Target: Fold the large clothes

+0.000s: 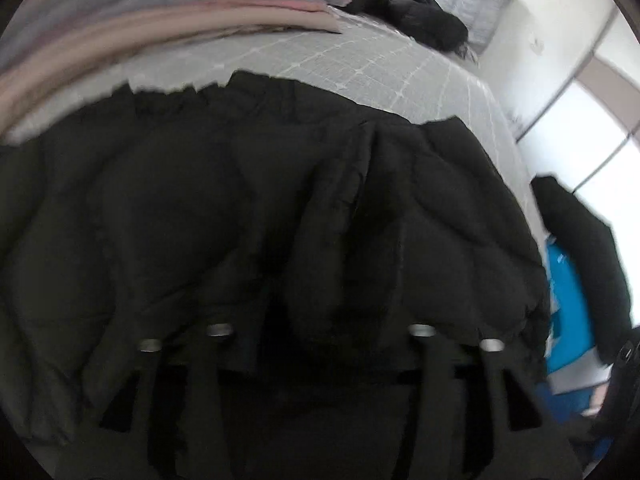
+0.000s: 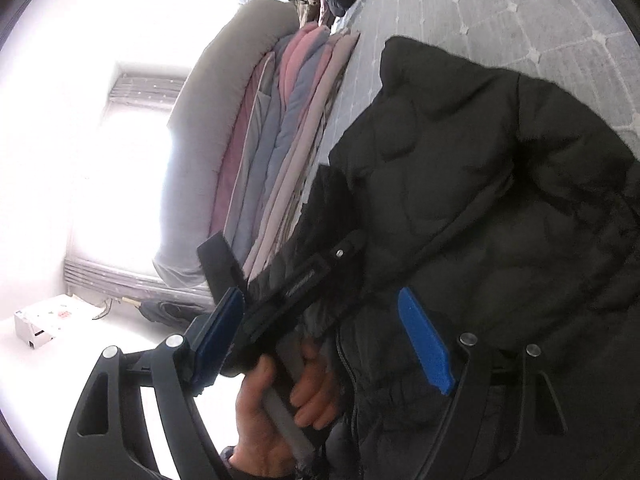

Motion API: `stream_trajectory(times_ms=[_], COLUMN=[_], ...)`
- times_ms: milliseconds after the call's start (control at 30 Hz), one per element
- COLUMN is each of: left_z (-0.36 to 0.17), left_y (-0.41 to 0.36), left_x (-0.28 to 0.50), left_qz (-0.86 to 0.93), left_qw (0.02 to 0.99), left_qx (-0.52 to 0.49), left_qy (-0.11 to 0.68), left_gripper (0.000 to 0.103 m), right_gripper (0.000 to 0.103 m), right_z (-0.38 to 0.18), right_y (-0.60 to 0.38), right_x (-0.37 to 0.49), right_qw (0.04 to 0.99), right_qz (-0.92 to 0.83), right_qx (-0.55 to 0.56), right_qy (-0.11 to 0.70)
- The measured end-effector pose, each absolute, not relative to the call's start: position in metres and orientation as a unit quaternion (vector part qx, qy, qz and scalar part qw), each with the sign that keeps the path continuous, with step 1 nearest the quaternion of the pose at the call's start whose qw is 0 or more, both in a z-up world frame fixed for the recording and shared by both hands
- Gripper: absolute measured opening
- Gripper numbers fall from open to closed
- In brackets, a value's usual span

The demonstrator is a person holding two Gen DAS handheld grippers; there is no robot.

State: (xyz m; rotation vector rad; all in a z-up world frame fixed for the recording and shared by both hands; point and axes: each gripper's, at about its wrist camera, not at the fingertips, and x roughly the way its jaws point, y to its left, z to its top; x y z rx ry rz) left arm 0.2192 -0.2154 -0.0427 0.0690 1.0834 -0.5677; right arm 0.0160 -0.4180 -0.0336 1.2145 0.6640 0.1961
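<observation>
A black quilted jacket (image 1: 248, 216) lies spread on the grey checked bed (image 1: 360, 68), its far hem just short of a stack of folded pink and grey bedding (image 1: 168, 4). Beyond the jacket, near the head of the bed, lies a second dark garment (image 1: 412, 12).

Left gripper (image 2: 276, 276): seen from the right wrist camera, it reaches in over the jacket's edge on the bedding side, with the person's hand (image 2: 280, 412) wrapped round its handle. In its own view the fingers are lost, black against black cloth. Its jaws are part open, and whether any cloth lies between them cannot be told. Its position at the jacket's side suggests it has either laid a panel down or is ready to take that edge.

Right gripper (image 2: 320, 340): its blue pads (image 2: 426, 344) stand wide apart. The near pad hangs over the jacket; the other is off its edge, towards the floor. Nothing is clamped. It seems to wait for the next seam.

Judgement: the jacket lies roughly flat but not yet compact, so folding is at an early or middle stage. The padded fabric is bulky and slippery; a shallow pinch may slip, so a deep bite on the hem is advisable.
</observation>
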Motion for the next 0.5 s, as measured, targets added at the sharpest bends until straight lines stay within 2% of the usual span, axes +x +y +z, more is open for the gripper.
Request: stream_trajectory(times_ms=[67, 133, 233, 333, 500], left_z=[-0.032, -0.021, -0.004, 0.018, 0.024], left_y=[-0.211, -0.211, -0.191, -0.15, -0.054], left_x=[0.214, 0.205, 0.184, 0.168, 0.19], left_qz=[-0.259, -0.26, -0.273, -0.281, -0.232], left_qw=[0.828, 0.832, 0.833, 0.842, 0.872], left_qx=[0.071, 0.11, 0.134, 0.105, 0.013], left_qy=[0.491, 0.478, 0.462, 0.448, 0.432], left_gripper=[0.066, 0.07, 0.071, 0.073, 0.078], right_gripper=[0.077, 0.077, 0.077, 0.077, 0.077], right_z=[-0.033, -0.034, -0.027, -0.014, 0.027], right_y=[-0.422, -0.422, -0.421, -0.414, -0.368], right_x=[0.013, 0.01, 0.01, 0.009, 0.036], right_qw=[0.765, 0.765, 0.775, 0.798, 0.863], right_qz=[0.085, 0.081, 0.081, 0.083, 0.109], right_qx=[0.562, 0.566, 0.556, 0.528, 0.403], right_qy=[0.302, 0.297, 0.288, 0.278, 0.284])
